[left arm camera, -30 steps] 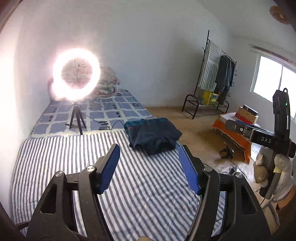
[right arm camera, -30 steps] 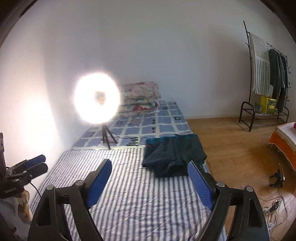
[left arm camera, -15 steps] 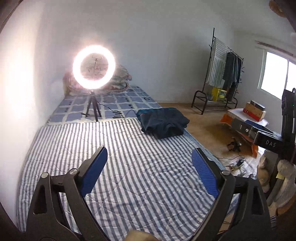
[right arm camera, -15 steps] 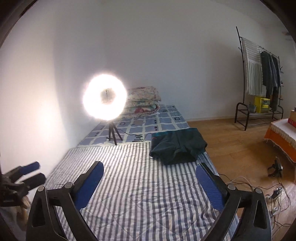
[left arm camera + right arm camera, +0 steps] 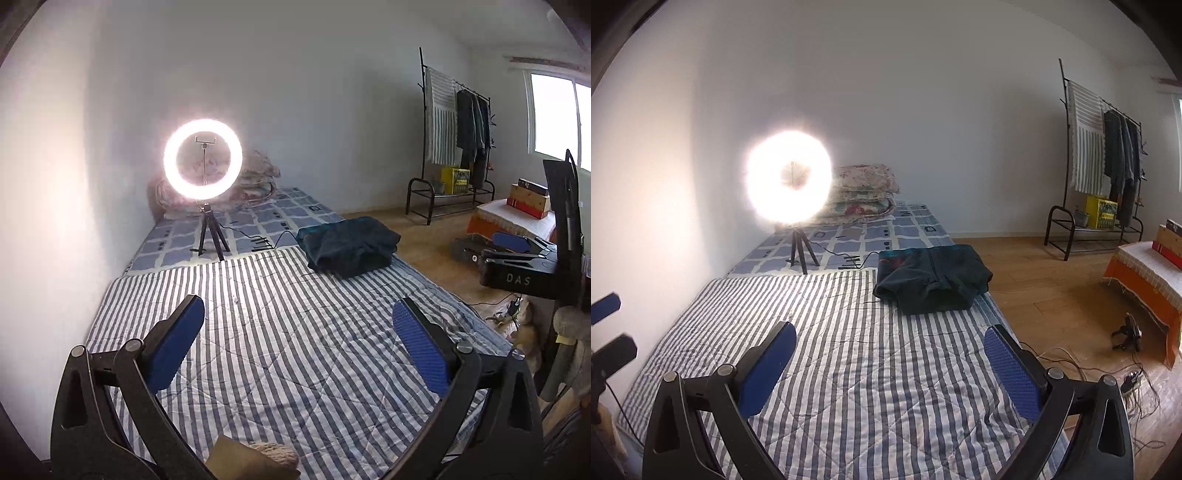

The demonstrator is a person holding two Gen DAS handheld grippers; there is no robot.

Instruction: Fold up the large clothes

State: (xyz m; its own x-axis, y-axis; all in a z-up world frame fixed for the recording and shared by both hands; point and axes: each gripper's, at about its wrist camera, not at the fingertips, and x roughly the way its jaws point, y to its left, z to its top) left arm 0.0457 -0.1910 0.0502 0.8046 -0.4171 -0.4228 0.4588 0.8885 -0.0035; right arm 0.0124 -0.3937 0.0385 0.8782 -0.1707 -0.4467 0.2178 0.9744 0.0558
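— Two grippers, what are they doing?
— Left gripper [image 5: 297, 343] and right gripper [image 5: 890, 363] both hang over the striped quilt [image 5: 849, 369], blue pads spread wide, pinching nothing.
— Where are the clothes?
— A dark folded pile [image 5: 932, 282] sits at the quilt's far right corner, near the edge by the wood floor [image 5: 1052, 295].
— What else is near?
— A glowing ring light [image 5: 203, 159] on a tripod stands just past the quilt's far edge. Its cable [image 5: 857, 258] runs toward the pile. The quilt's soft middle is bare.
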